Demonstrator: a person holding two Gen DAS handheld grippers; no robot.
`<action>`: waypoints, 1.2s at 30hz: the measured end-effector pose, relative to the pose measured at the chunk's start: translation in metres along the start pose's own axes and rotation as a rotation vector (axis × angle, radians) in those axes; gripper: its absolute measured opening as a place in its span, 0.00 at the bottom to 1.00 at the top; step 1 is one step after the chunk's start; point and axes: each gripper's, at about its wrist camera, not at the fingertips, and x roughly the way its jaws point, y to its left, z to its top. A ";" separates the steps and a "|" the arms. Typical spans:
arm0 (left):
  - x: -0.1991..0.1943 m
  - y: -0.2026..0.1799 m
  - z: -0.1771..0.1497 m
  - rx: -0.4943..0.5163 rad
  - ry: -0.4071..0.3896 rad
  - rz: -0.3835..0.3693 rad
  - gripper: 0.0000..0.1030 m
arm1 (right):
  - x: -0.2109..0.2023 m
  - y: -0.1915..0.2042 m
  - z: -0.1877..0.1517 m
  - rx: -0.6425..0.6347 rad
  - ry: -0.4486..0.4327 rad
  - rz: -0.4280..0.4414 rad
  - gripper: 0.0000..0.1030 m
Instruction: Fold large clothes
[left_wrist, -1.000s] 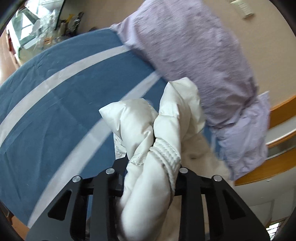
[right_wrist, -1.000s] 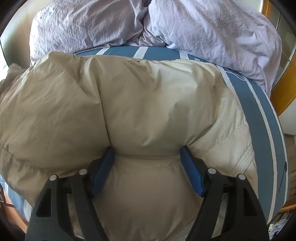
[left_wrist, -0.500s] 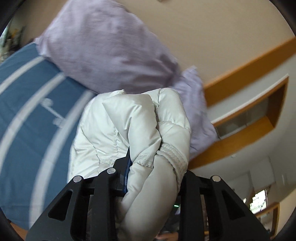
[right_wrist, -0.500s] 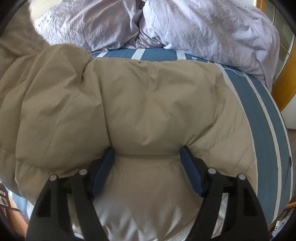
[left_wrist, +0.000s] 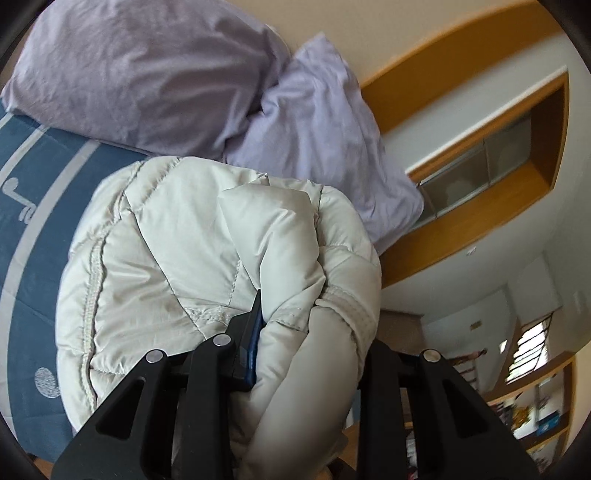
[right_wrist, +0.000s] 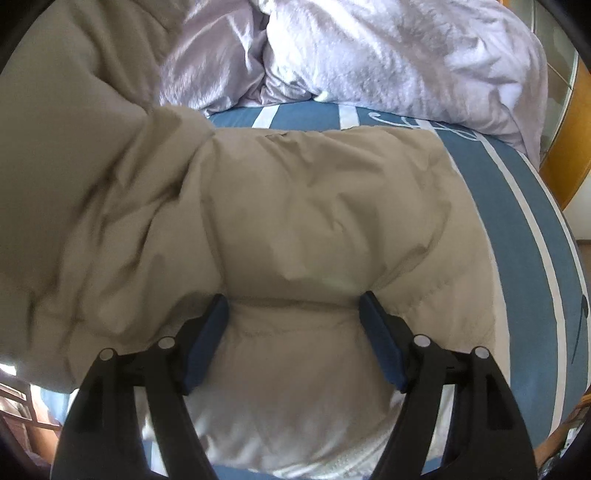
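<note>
sleeve (left_wrist: 314, 332) lifted over jacket (right_wrist: 314, 206)

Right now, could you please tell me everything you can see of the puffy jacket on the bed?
The jacket is a quilted, puffy beige-white garment with stitched seams and a ribbed cuff. Its body lies spread on the blue striped bed, below the lilac pillows. The left gripper is shut on a bunched sleeve end, raised over the body. The right gripper presses wide jaws into a thick fold of the body.
</note>
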 end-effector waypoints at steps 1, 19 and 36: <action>0.005 -0.003 -0.002 0.009 0.011 0.007 0.27 | -0.003 -0.003 -0.002 0.005 -0.004 0.001 0.69; 0.104 -0.043 -0.054 0.183 0.244 0.109 0.27 | -0.045 -0.071 -0.057 0.172 -0.019 -0.066 0.66; 0.083 -0.063 -0.052 0.210 0.215 0.173 0.37 | -0.056 -0.079 -0.066 0.185 -0.025 -0.100 0.66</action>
